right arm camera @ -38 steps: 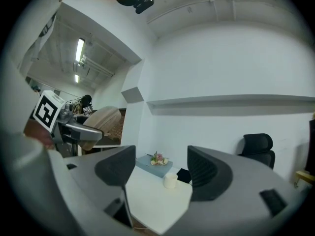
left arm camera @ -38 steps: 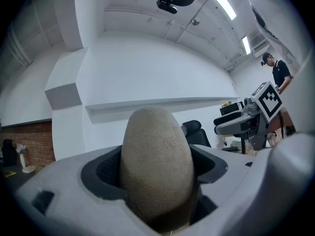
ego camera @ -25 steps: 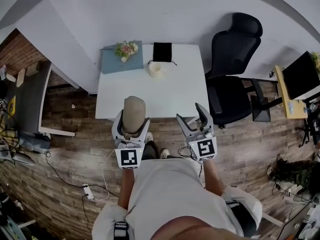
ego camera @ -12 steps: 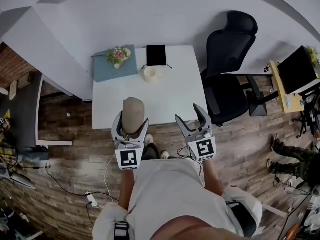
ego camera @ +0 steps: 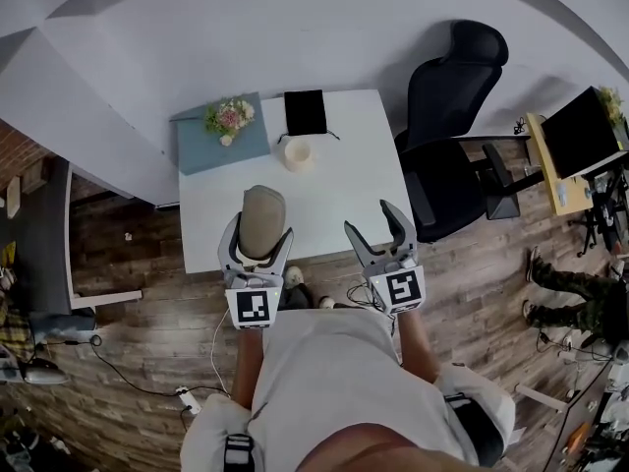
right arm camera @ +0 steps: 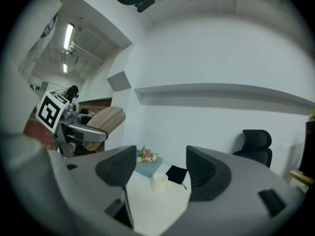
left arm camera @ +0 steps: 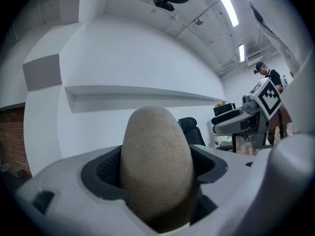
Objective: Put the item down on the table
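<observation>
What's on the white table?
A cream mug, a black pouch and flowers on a blue-grey board. Left tongs, gripping a tan oval lump, and right tongs hide the table's near edge.

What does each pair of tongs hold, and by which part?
Left tongs clamp the tan egg-shaped item by its sides, rounded end protruding; right tongs hold nothing.

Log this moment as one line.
left gripper: shut on item | right gripper: open, empty, jaws just narrowed | item: not yet on table
</observation>
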Demonstrator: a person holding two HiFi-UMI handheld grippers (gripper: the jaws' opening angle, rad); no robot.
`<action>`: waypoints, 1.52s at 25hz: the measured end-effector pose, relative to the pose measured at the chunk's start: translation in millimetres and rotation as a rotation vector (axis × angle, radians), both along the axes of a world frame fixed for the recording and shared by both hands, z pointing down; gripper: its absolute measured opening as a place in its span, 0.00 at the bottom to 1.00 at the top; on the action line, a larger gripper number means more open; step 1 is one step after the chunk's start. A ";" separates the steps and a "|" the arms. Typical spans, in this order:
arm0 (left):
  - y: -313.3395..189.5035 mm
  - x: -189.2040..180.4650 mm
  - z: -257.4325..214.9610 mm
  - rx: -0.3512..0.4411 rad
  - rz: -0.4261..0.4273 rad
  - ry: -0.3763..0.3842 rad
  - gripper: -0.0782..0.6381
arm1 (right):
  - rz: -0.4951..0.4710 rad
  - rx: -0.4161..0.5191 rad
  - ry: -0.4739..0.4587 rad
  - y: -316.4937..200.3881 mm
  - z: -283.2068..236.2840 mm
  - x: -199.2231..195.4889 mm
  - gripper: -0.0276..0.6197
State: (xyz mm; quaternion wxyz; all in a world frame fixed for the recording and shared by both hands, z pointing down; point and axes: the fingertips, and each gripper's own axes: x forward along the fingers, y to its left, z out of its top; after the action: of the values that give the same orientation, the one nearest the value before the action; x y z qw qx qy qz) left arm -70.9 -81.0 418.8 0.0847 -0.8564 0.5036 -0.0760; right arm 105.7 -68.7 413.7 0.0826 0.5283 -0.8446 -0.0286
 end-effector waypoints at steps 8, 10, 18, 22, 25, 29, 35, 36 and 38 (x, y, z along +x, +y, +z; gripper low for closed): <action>-39.7 -15.1 0.6 -0.042 0.049 0.026 0.66 | 0.057 -0.005 0.020 -31.5 -0.6 -19.4 0.54; -47.6 -18.1 0.1 -0.052 0.064 0.028 0.66 | 0.068 -0.006 0.023 -37.8 -1.8 -24.9 0.54; -68.0 -27.1 -0.3 -0.052 0.104 0.042 0.66 | 0.107 -0.012 0.034 -52.3 -0.9 -35.3 0.54; -78.1 -30.5 1.5 -0.055 0.104 0.047 0.66 | 0.113 -0.015 0.040 -60.6 3.0 -35.7 0.53; -84.8 -32.1 3.3 -0.065 0.101 0.052 0.66 | 0.111 -0.036 0.045 -67.9 4.1 -38.4 0.53; -93.4 -31.8 7.2 -0.075 0.096 0.044 0.66 | 0.096 -0.044 0.046 -79.0 8.0 -40.4 0.53; -111.5 -27.6 18.0 -0.088 0.070 0.017 0.66 | 0.051 -0.054 0.034 -104.6 19.5 -36.6 0.52; -114.8 -26.7 20.5 -0.101 0.060 0.023 0.66 | 0.042 -0.062 0.035 -109.5 22.3 -35.8 0.52; -121.0 -24.7 25.2 -0.115 0.046 0.026 0.66 | 0.023 -0.089 0.040 -118.0 27.9 -35.2 0.52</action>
State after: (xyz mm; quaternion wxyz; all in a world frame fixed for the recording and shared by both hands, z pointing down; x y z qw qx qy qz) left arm -95.6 -202.0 444.0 0.0303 -0.8722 0.4796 -0.0918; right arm 70.6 -186.7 441.6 0.1231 0.5332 -0.8370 -0.0006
